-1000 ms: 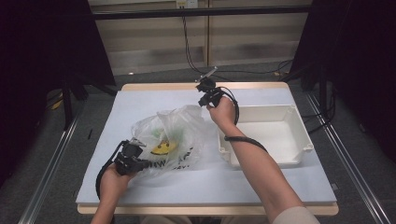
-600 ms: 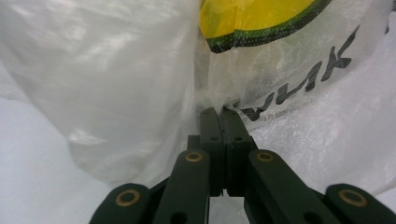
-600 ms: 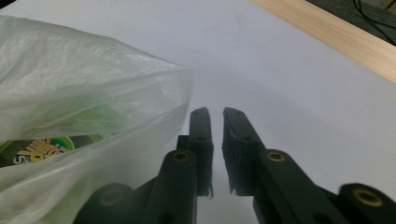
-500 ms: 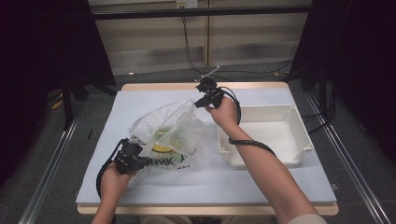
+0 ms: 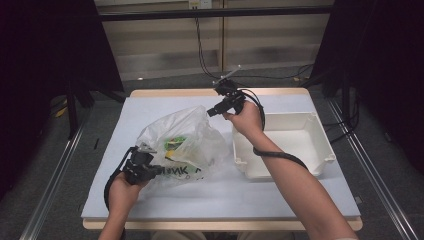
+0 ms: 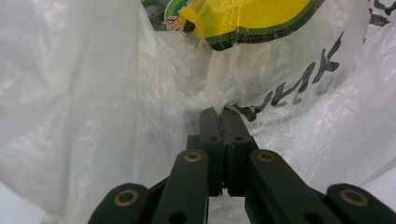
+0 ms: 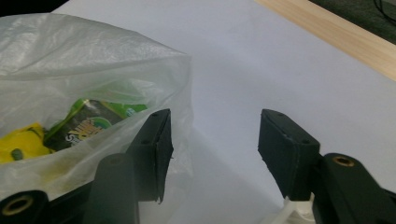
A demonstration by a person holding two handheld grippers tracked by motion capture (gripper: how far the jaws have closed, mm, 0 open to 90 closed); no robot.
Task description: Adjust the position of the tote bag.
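Pinching the near-left edge of the plastic bag [image 5: 185,145], the left gripper [image 5: 152,171] has its jaws closed on the film. Yellow and green packets [image 5: 175,146] show through it, mid-table. Above the bag's far right corner, the right gripper [image 5: 214,111] has just been opening, nothing between its jaws. A white tray [image 5: 320,145] sits right.

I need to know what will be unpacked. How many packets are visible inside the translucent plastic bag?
2. A yellow packet lies low in the translucent white plastic bag; a green-edged dark packet sits beside it, nearer the bag's mouth. Folds may hide more.
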